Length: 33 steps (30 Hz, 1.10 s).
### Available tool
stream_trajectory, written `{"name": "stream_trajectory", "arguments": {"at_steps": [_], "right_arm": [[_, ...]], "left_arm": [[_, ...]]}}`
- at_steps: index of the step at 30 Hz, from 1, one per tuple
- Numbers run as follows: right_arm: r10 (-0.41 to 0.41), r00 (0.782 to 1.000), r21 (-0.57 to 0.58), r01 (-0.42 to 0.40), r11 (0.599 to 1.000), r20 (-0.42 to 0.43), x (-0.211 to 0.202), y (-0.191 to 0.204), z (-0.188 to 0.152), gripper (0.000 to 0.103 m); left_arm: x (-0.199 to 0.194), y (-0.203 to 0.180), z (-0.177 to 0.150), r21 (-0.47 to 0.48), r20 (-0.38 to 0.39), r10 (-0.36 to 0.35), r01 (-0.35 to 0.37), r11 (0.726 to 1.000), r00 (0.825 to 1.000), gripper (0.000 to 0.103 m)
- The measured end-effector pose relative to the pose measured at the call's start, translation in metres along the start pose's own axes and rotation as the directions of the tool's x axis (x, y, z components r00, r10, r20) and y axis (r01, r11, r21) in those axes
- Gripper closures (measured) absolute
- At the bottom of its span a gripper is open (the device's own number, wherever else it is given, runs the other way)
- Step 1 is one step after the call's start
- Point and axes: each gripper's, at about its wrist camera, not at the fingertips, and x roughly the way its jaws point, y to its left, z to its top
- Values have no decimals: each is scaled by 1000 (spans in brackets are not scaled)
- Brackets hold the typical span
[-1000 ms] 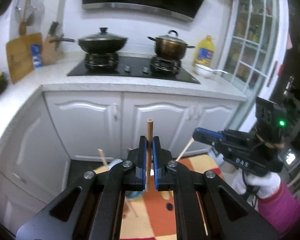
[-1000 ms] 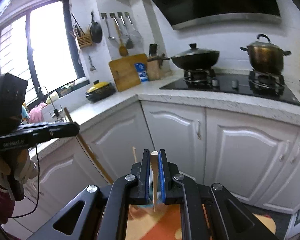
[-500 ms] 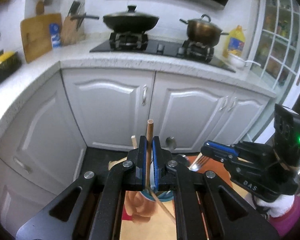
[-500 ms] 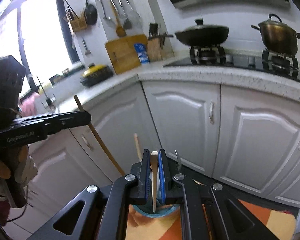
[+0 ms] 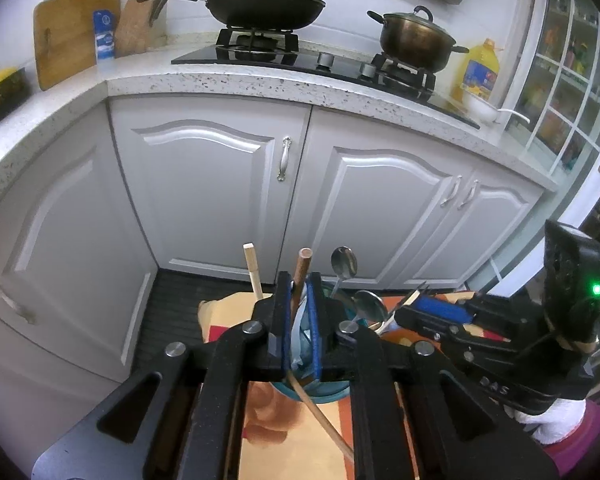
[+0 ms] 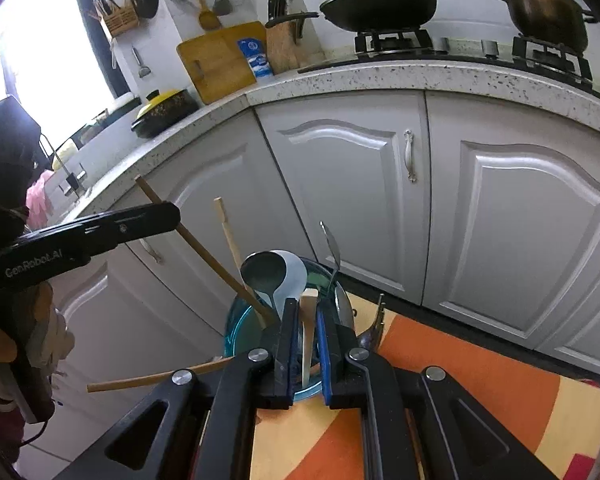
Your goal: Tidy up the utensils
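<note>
A blue glass cup (image 6: 231, 322) stands on an orange and yellow cloth (image 6: 460, 384), holding spoons (image 6: 266, 272), a fork and a pale chopstick (image 6: 227, 228). My right gripper (image 6: 304, 306) hangs just over the cup. Its jaws are opening, and a pale chopstick (image 6: 308, 320) stands loose in the gap with its lower end in the cup. My left gripper (image 5: 300, 282) is over the same cup (image 5: 316, 394), jaws also opening. A brown chopstick (image 5: 302, 270) leans on its left pad, with a gap on the right. In the right wrist view this brown chopstick (image 6: 204, 252) slants into the cup.
White cabinet doors (image 5: 220, 184) and a speckled counter (image 5: 260, 80) rise behind the cup. On the hob sit a black pan (image 5: 260, 4) and a bronze pot (image 5: 414, 40). A curved brown stick (image 6: 140, 380) lies left of the cup. A gloved hand (image 5: 556, 420) holds the right gripper.
Both grippers have sunk towards the cup and their jaws have parted. The brown and pale chopsticks, clamped before, now stand loose between the pads with their ends in the cup.
</note>
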Motion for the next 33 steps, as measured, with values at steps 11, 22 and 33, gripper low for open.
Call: {"name": "stream_trajectory", "arguments": {"at_steps": [11, 22, 33], "right_arm": [[-6, 1000, 1, 6, 1000, -2, -20, 4, -15, 65], [-126, 991, -36, 127, 991, 39, -49, 21, -29, 64], [-241, 968, 49, 238, 970, 62, -79, 37, -57, 61]], "left_arm": [[-19, -5, -5, -27, 17, 49, -49, 998, 999, 63], [-64, -25, -21, -21, 87, 122, -120, 992, 989, 56], [-75, -47, -65, -56, 109, 213, -208, 977, 971, 55]]}}
